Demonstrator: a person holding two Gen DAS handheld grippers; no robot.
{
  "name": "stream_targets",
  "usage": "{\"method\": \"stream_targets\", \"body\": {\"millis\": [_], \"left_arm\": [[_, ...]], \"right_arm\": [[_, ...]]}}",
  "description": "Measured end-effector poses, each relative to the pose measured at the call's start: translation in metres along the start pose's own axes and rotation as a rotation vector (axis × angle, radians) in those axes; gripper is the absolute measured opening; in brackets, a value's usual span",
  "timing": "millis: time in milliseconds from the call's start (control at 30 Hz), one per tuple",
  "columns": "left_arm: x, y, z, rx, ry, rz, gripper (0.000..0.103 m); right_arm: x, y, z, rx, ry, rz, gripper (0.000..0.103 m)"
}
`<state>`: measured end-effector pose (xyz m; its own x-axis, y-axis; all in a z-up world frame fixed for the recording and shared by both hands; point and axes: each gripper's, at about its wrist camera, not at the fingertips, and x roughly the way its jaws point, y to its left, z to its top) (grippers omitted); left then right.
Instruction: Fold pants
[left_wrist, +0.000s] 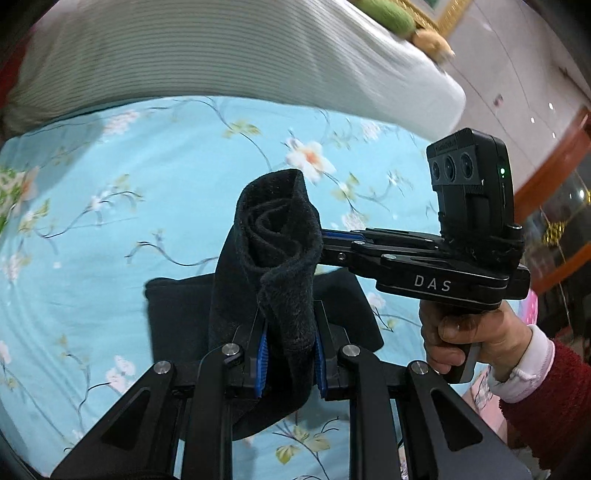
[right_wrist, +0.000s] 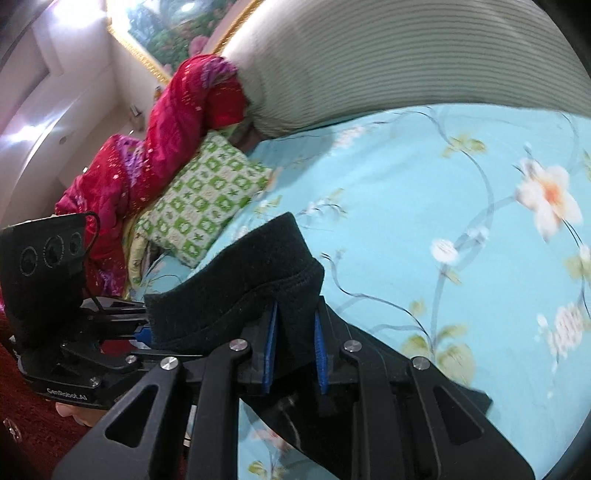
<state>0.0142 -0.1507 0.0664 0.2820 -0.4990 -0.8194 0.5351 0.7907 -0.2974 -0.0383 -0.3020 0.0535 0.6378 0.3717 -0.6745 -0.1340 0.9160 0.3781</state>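
A bed (left_wrist: 110, 229) in a blue flowered sheet spread beyond and under my fingers, with a big striped pillow (left_wrist: 207, 59) at its far side. In the right view a red quilt (right_wrist: 170, 122) and a green checked cushion (right_wrist: 203, 199) lay off to the left of my fingers. The black pants (left_wrist: 273, 251) hung between both grippers, lifted, their lower part lying on the sheet below. My left gripper (left_wrist: 290, 354) was clamped on a bunched fold of them, the blue pads pressing the cloth on both sides. My right gripper (right_wrist: 295, 350) pinched another thick fold the same way, its fingers closed on the fabric, close beside the left.
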Motion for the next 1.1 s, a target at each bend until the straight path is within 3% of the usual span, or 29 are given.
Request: {"method": "stream_targets", "body": {"millis": [467, 600, 867, 933, 1000, 1100], "left_arm": [[0.063, -0.036, -0.015, 0.129, 0.086, 0.040, 0.022], [0.079, -0.044, -0.022, 0.143, 0.121, 0.005, 0.025], [0.092, -0.058, -0.034, 0.186, 0.168, -0.071, 0.045], [0.085, -0.057, -0.034, 0.183, 0.169, -0.103, 0.048], [0.079, -0.056, -0.032, 0.182, 0.159, -0.120, 0.052], [0.066, -0.050, -0.031, 0.175, 0.137, -0.132, 0.058]], "right_arm": [[-0.012, -0.052, -0.033, 0.090, -0.009, -0.089, 0.019], [-0.024, -0.067, -0.040, 0.148, -0.040, -0.104, 0.019], [-0.046, -0.084, -0.059, 0.282, -0.069, -0.158, 0.019], [-0.048, -0.083, -0.061, 0.296, -0.074, -0.184, 0.024], [-0.053, -0.082, -0.065, 0.328, -0.082, -0.214, 0.043], [-0.060, -0.078, -0.069, 0.343, -0.110, -0.235, 0.050]]}}
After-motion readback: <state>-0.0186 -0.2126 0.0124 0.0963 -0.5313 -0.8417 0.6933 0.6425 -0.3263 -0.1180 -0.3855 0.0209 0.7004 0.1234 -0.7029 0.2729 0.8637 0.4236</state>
